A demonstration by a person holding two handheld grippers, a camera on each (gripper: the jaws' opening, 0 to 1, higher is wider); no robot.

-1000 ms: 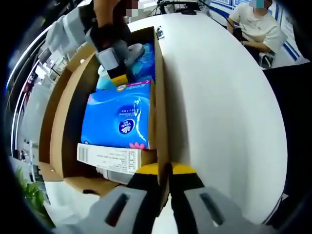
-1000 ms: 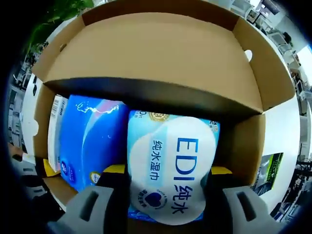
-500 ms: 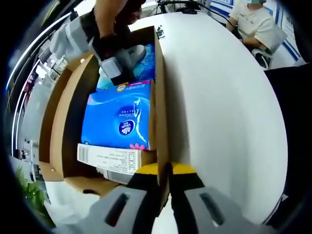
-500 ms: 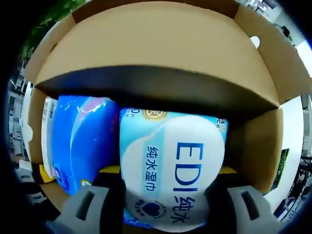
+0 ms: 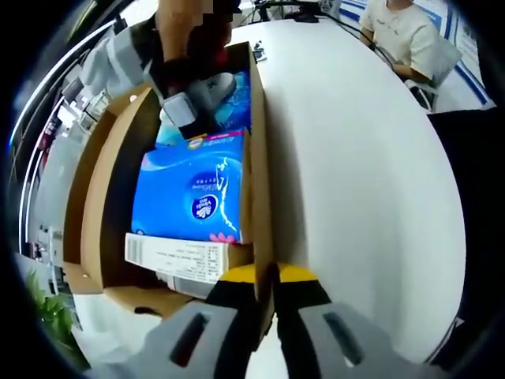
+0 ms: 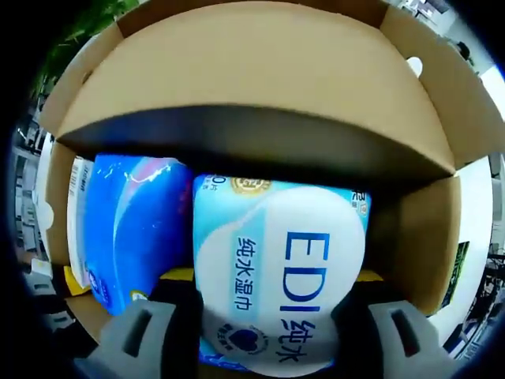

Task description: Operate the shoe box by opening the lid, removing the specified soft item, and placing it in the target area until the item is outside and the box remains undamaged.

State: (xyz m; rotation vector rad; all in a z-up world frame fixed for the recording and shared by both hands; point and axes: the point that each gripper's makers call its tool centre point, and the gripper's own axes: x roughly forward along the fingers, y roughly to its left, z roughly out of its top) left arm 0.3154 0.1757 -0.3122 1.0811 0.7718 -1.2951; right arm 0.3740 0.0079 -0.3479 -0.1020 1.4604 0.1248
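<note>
Wet-wipes pack (image 6: 276,284), pale blue with a white "EDI" label, sits between your right tongs (image 6: 272,316), whose two jaws stand on either side of it and press its flanks, so you hold it low inside the shoe box (image 6: 260,87). Touching it on one side lies a glossy dark-blue tissue pack (image 6: 130,225), and past that a white barcode label (image 6: 76,197) against the box wall. Beyond the wipes the brown lid flap rises steeply and shadows the far end.

Your left tongs (image 5: 266,296) are pinched narrow on the near cardboard wall (image 5: 262,197) of the shoe box, the edge running straight up between the jaws. Just beyond them you see the white barcode label (image 5: 177,254), then the blue tissue pack (image 5: 193,189), then the wet-wipes pack (image 5: 237,99) at the far end with your right tongs (image 5: 193,118) and a hand (image 5: 183,31) over it. The box rests on a white round surface (image 5: 355,174). Far off, a seated person (image 5: 402,31) in a pale shirt is at its edge.
</note>
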